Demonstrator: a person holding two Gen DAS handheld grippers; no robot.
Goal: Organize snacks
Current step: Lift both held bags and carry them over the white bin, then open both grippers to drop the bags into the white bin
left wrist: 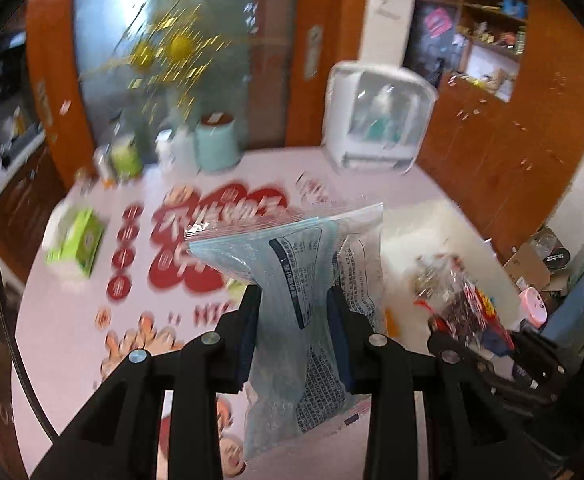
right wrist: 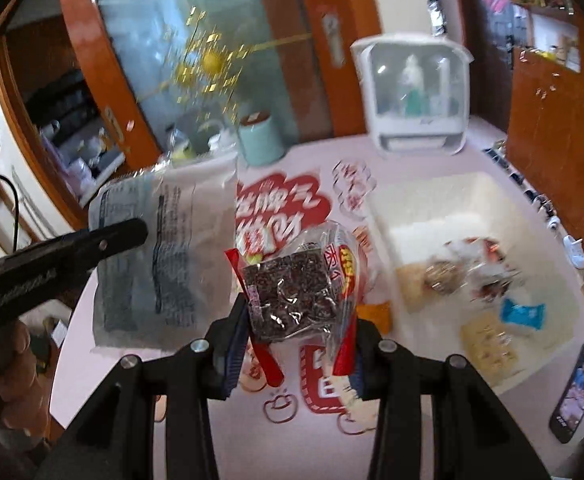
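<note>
My left gripper (left wrist: pixel 293 300) is shut on a pale blue snack packet (left wrist: pixel 307 280) with printed text, held upright above the pink table. The same packet (right wrist: pixel 160 256) shows at the left of the right wrist view, with the left gripper (right wrist: pixel 132 232) on it. My right gripper (right wrist: pixel 295 312) is shut on a clear packet of dark snack with red edges (right wrist: pixel 292 292), held above the table. That packet (left wrist: pixel 467 300) also shows at the right of the left wrist view. A white bin (right wrist: pixel 395 216) at the right holds several wrapped snacks (right wrist: pixel 467 272).
A pink tablecloth with red print (right wrist: pixel 284 208) covers the table. A white-framed clear box (right wrist: pixel 415 96), a mint canister (right wrist: pixel 260 140) and jars stand at the far edge. A green box (left wrist: pixel 80 240) lies left. A phone (right wrist: pixel 575 392) lies right.
</note>
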